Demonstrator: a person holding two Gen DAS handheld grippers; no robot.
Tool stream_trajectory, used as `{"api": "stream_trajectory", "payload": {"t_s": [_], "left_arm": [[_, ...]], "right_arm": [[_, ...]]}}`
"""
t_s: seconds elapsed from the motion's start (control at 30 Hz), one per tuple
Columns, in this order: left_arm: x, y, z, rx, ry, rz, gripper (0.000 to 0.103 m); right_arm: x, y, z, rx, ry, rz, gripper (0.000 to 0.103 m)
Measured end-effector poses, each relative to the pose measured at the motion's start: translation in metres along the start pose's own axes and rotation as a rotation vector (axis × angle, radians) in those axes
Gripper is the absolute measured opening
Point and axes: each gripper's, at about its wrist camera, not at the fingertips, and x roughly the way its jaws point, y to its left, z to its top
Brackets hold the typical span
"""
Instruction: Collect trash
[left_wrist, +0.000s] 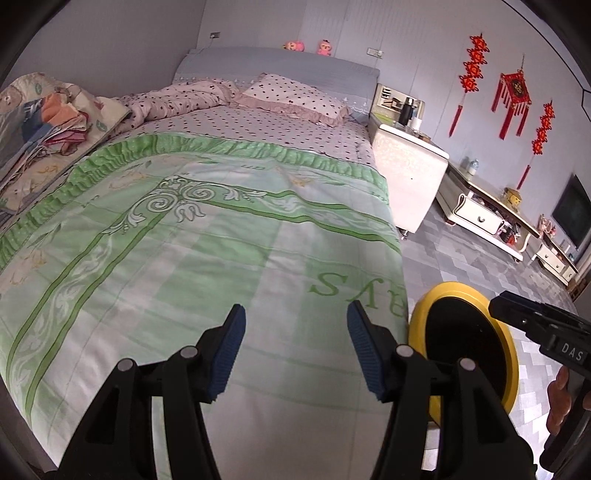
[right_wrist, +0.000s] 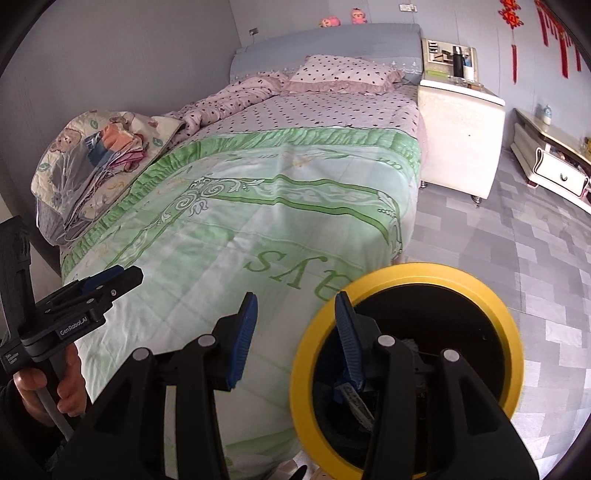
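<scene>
A yellow-rimmed trash bin (right_wrist: 491, 295) with a black liner stands on the floor at the foot corner of the bed; it also shows in the left wrist view (left_wrist: 436, 295). Some dark trash (right_wrist: 360, 400) lies inside it. My right gripper (right_wrist: 297, 332) is open and empty above the bin's near rim. My left gripper (left_wrist: 295, 339) is open and empty over the foot of the green bedspread (left_wrist: 184, 258). I see no loose trash on the bed.
A folded quilt with clothes (right_wrist: 96, 155) lies on the bed's left side. A pillow (right_wrist: 343, 74) is at the head. A white nightstand (right_wrist: 461, 136) and a low TV cabinet (left_wrist: 487, 218) stand along the right wall, on grey tiled floor (right_wrist: 517, 240).
</scene>
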Motion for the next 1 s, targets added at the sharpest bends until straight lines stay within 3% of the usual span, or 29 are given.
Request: {"api": "stream_trajectory", "payload": {"t_s": [0.4, 0.5, 0.57, 0.73, 0.83, 1.0], "left_arm": [[-0.015, 0.089, -0.036, -0.082, 0.019, 0.091, 0.054], [-0.017, 0.099, -0.047, -0.092, 0.027, 0.093, 0.058], [-0.023, 0.106, -0.053, -0.106, 0.007, 0.112, 0.069], [-0.039, 0.121, -0.06, -0.141, -0.04, 0.13, 0.084], [-0.053, 0.121, -0.063, -0.131, -0.091, 0.141, 0.091], [-0.076, 0.113, -0.067, -0.114, -0.161, 0.13, 0.095]], "right_arm": [[0.046, 0.089, -0.02, -0.058, 0.083, 0.034, 0.042], [0.05, 0.1, -0.03, -0.045, 0.091, 0.034, 0.05], [0.049, 0.104, -0.036, -0.035, 0.08, 0.023, 0.061], [0.039, 0.106, -0.043, 0.0, 0.031, -0.029, 0.086], [0.031, 0.108, -0.046, -0.009, -0.016, -0.079, 0.091], [0.008, 0.109, -0.053, 0.001, -0.113, -0.099, 0.095]]}}
